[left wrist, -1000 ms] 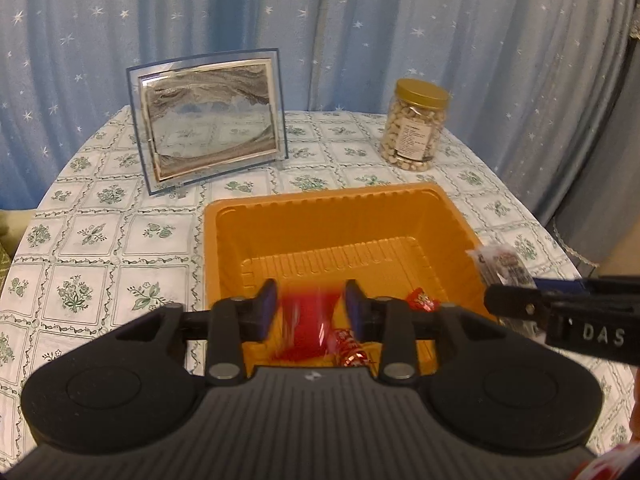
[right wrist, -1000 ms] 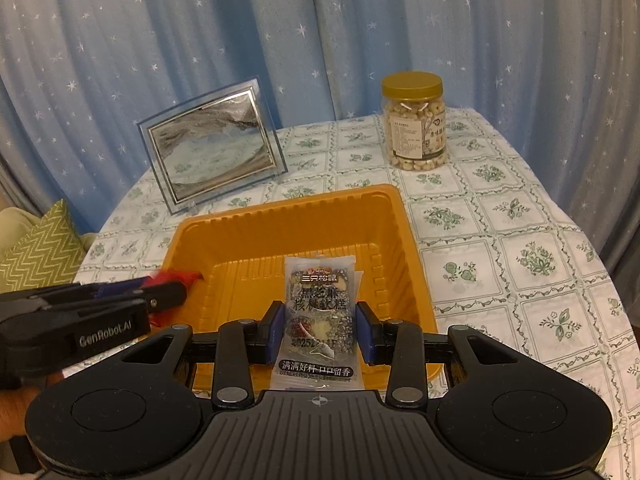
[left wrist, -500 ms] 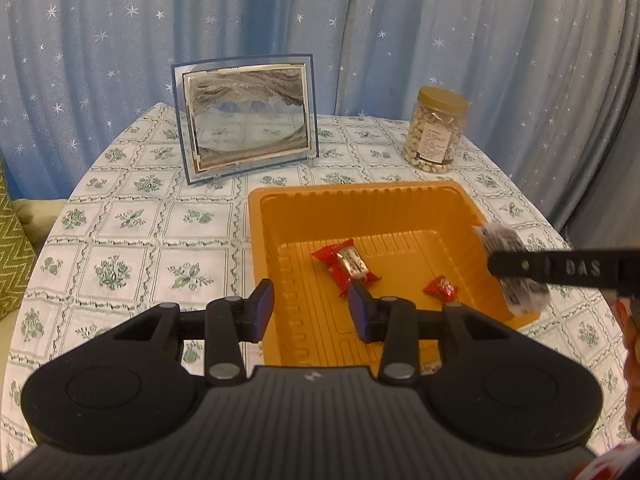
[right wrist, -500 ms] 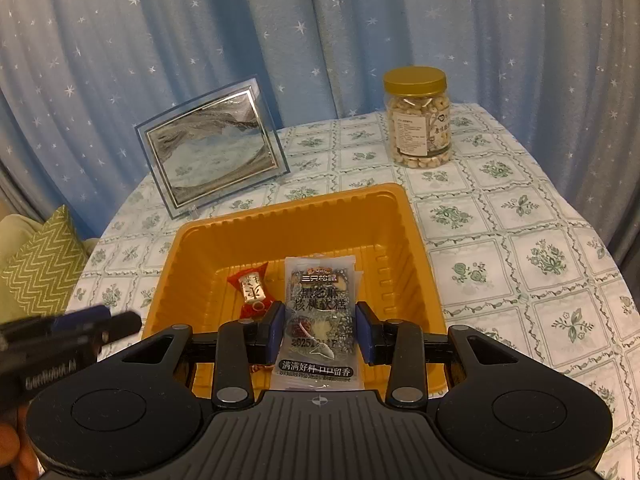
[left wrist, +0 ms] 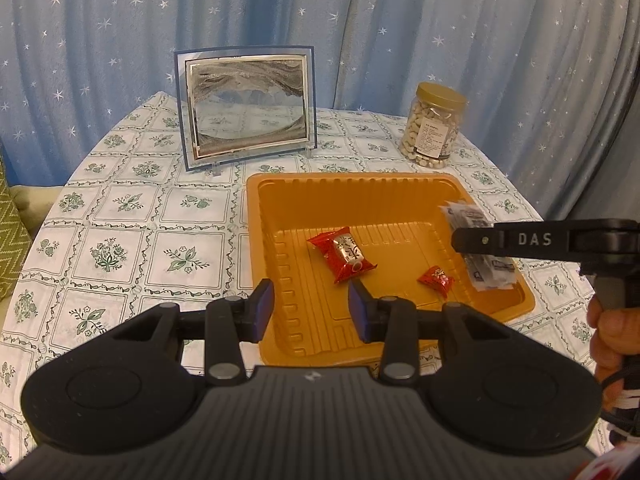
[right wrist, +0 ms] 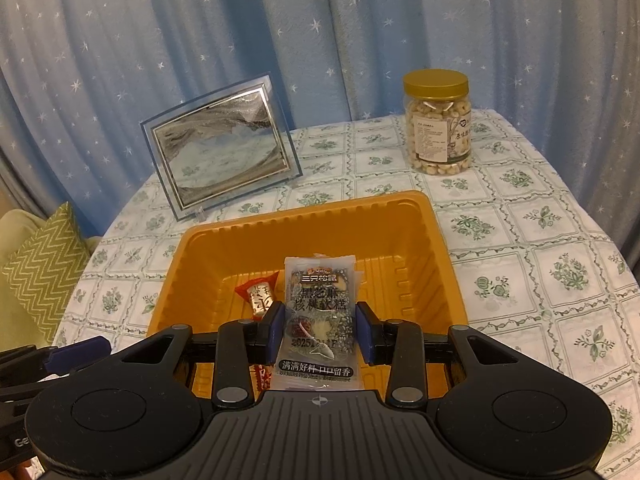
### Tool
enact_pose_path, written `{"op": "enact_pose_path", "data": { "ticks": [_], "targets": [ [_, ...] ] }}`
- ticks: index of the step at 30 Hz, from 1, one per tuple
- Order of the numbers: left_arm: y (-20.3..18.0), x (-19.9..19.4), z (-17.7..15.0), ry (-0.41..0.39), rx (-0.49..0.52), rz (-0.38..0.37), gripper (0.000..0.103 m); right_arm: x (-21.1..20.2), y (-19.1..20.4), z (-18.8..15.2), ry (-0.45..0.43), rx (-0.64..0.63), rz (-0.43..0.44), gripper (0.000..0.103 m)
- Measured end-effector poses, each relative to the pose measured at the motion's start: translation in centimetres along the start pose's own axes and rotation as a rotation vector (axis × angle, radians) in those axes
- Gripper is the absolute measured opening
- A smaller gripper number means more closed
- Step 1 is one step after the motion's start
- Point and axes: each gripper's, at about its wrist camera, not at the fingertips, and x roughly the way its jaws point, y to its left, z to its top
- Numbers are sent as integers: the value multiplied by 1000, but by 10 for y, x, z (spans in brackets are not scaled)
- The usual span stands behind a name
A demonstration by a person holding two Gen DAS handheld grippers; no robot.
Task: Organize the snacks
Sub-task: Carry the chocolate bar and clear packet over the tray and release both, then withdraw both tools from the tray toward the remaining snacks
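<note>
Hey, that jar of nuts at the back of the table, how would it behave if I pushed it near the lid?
The jar stands tall and upright, so a high push would probably tip it. It looks nearly full, so likely heavy. Once on its round side, it may roll.

Both fisheye views sit just behind their own claw, angled down across the tabletop (left wrist: 120, 216) toward the star-printed blue curtain (left wrist: 100, 40). Left wrist view looks from the near left edge of the orange plastic tray (left wrist: 360, 188); right wrist view looks from its near side, close above it. Shared: tray, glass-framed sand picture (right wrist: 218, 148), gold-lidded clear jar (right wrist: 438, 128).
</note>
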Motion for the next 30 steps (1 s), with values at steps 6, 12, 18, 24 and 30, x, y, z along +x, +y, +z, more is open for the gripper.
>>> {"op": "enact_pose_path", "data": {
  "ticks": [6,12,18,24,30],
  "targets": [
    [4,-4,-2,-4,-10,2,41,-3,0,-3,-32,-8,15,49],
    [4,-15,-10,-2,-16,0,44,-18,-1,-9,-28,-3,-5,51],
    [-4,-40,-24,-9,1,-2,49,-45,-3,-24,-19,14,-41,52],
    [-12,-72,-40,-22,-10,1,56,-79,-3,-46,-14,39,-63,55],
    [-18,-105,-64,-37,-39,-2,64,-122,-3,-74,-32,64,-65,58]
  ]
}}
